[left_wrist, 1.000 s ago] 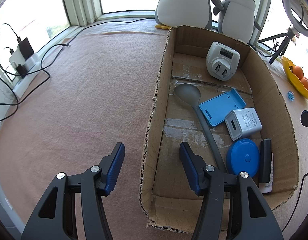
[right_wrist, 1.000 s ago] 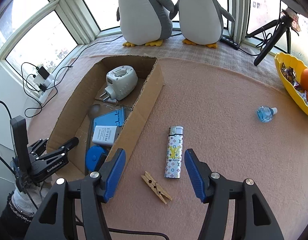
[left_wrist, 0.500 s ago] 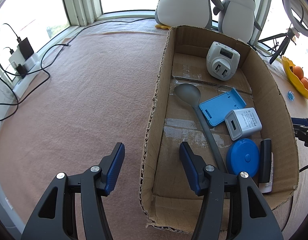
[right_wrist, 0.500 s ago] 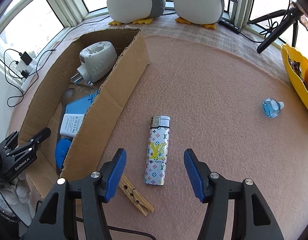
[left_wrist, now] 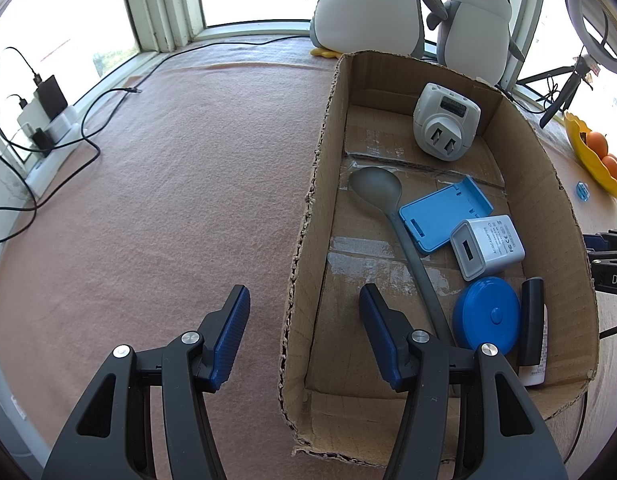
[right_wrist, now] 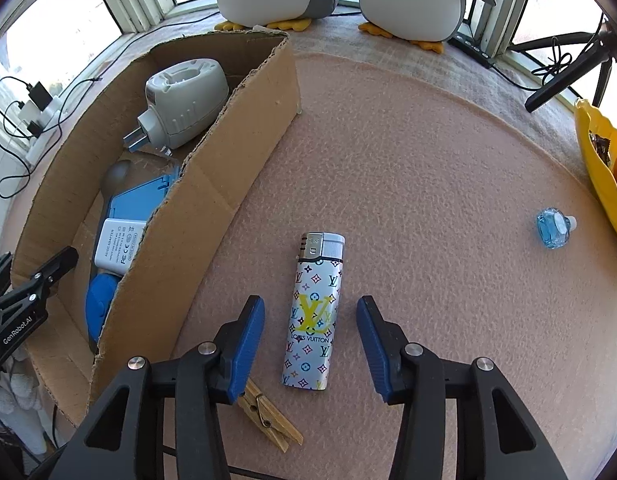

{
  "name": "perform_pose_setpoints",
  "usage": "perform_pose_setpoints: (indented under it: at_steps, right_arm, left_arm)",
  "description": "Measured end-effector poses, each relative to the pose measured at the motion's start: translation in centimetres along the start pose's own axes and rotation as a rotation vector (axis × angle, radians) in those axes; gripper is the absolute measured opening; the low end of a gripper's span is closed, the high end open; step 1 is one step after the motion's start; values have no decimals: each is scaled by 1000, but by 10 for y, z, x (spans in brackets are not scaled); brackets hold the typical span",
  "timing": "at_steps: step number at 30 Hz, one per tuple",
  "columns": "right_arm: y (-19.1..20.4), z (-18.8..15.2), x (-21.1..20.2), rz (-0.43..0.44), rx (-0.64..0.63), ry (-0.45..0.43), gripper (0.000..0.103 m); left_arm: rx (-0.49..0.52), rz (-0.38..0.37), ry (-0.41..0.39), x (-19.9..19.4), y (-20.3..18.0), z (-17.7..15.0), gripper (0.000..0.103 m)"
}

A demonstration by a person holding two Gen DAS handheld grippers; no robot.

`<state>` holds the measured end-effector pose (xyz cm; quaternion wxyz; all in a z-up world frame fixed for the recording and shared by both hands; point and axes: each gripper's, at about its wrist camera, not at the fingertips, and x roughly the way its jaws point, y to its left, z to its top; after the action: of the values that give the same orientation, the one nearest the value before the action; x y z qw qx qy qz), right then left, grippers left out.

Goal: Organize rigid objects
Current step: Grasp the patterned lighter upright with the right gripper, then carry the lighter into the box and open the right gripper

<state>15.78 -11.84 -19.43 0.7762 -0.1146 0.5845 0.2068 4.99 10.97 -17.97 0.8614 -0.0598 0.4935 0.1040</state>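
Two grippers are in use. The left gripper stands with its jaws wide, one on each side of the near long wall of the cardboard box; neither pad touches the cardboard and nothing is held. The right gripper points steeply down at the mat. Its jaws have just been closing and are now moderately narrow. The lighter lies flat between them, with a gap to each pad.

One box is present, and it contains six items:
- one grey plug adapter at the far end;
- one grey spoon lying lengthwise, bowl toward the far end;
- one blue plastic holder just beside the spoon's handle;
- one white USB charger overlapping the holder's near corner;
- one round blue disc;
- one black-capped tube against the far long wall, just beside the disc.

Three loose items lie on the mat outside the box: the lighter, one wooden clothespin partly under the right gripper's left finger, and one small blue bottle well apart to the right.

One yellow bowl at the mat's edge holds two visible oranges. Two plush penguins stand beyond the box by the window.
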Motion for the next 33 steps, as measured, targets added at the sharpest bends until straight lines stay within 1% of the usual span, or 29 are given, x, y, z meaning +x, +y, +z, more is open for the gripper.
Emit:
perform_pose_setpoints:
  at_steps: [2,5,7,16,23,28,33]
  right_arm:
    - [0,0,1,-23,-10,0,32]
    - [-2,-1,0,-36,-18,-2,24]
    - [-4,-2,-1,-38,-20,-3,21]
    - [-8,-10,-10,-27,-1,-33,21]
    - [-5,-11,-32,-10,8,-83,21]
    - [7,-7,-54,26,-4,-132,21]
    - [27,-1,-72,73,-38,-168,21]
  left_arm:
    - [0,0,0,0,0,0,58]
    - [0,0,0,0,0,0,58]
    - [-1,0,0,0,0,0,58]
    - [0,0,0,0,0,0,58]
    - [0,0,0,0,0,0,58]
    - [0,0,0,0,0,0,58]
    - [0,0,0,0,0,0,58]
